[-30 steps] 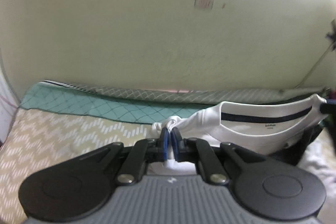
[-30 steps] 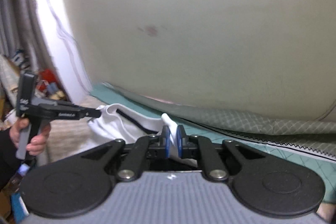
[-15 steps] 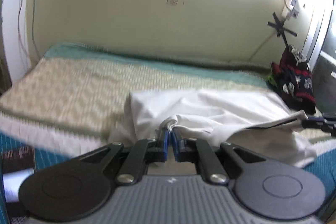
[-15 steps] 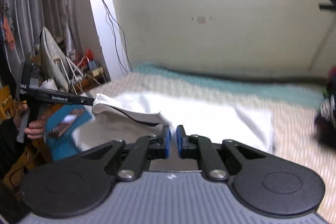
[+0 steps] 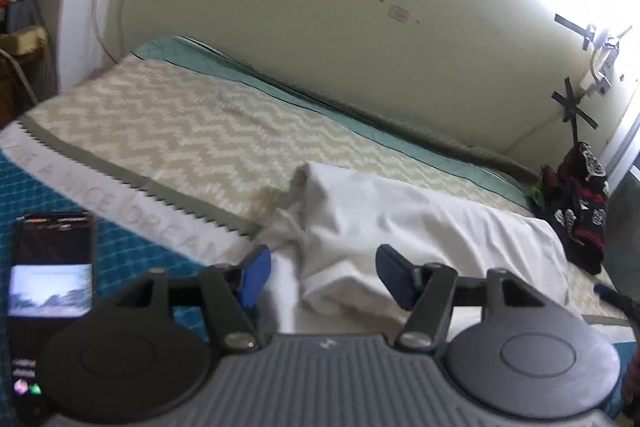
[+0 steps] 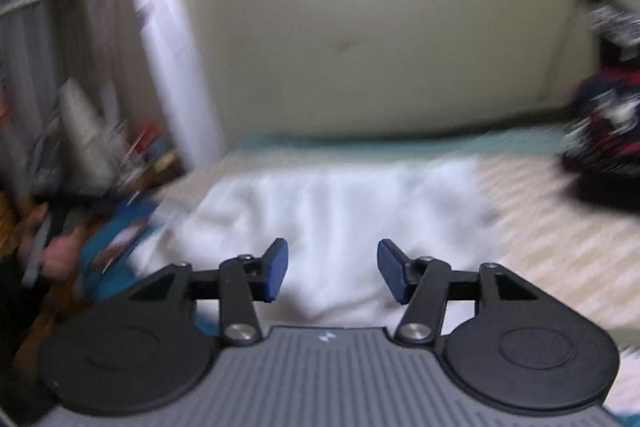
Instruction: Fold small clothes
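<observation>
Lying loose beneath each parted claw (image 5: 320, 277) (image 6: 332, 271), white garment (image 5: 420, 223)

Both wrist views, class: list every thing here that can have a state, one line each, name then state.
White garment: lying spread but rumpled on the bed, released, not yet folded.
Left gripper: open, jaws just opened, over the garment's near edge without pinching it.
Right gripper: open, jaws just opened, nothing pinched.
Phone: screen lit, lying on the teal cover.
Dark clothes: in a heap, unfolded, at the bed's far end.
</observation>
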{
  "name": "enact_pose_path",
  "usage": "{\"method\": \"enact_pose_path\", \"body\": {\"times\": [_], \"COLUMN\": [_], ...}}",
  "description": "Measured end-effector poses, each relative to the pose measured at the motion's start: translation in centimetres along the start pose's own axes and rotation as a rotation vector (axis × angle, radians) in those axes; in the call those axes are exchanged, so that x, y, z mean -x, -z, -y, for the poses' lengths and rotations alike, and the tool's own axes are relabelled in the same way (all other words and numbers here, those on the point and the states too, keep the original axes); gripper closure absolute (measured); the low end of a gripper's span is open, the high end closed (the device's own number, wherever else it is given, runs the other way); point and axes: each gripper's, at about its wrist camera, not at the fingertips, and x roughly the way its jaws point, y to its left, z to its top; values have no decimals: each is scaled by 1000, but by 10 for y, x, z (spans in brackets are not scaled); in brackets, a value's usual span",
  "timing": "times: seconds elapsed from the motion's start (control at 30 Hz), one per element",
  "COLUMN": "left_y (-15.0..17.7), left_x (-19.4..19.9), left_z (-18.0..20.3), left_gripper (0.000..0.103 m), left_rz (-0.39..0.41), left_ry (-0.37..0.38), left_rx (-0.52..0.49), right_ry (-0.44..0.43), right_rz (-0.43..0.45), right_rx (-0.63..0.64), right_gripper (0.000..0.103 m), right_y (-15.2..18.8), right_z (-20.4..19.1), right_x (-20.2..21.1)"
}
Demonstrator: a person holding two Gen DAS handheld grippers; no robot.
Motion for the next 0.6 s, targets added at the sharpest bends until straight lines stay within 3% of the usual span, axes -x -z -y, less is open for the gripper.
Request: {"method": "enact_pose_path", "body": {"times": [0.13, 0.17, 0.2, 0.27, 0.3, 0.33, 0.43, 0.6], "left_y": [1, 4, 5, 5, 4, 2, -3, -10], "left_x": [-35, -44, -52, -60, -60, -58, -36, -14], "left_z": [12, 15, 17, 20, 19, 17, 12, 3], "left_gripper": [49, 56, 69, 92, 94, 95, 95, 95], "left_rz": [-72, -92, -106, -113, -113, -113, -85, -84], "left_ry": [25, 26, 21, -12, -27, -28, -25, -46], "left_rx": [-18, -18, -21, -46, -50, -43, -57, -43], "right_ry": [119, 152, 163, 135, 124, 122, 65, 104], "right_rz": [18, -2, -27, -71, -87, -94, -49, 18], "right_rx": [-132, -141, -156, -208, -235, -254, -265, -205], "right_gripper": [49, 49, 52, 69, 91, 101, 101, 102], "right_y": [-8, -3, 2, 12, 15, 17, 16, 17], "right_z": [37, 43, 48, 55, 56, 56, 39, 18], "right_x": [-13, -20, -29, -42, -47, -48, -29, 10]}}
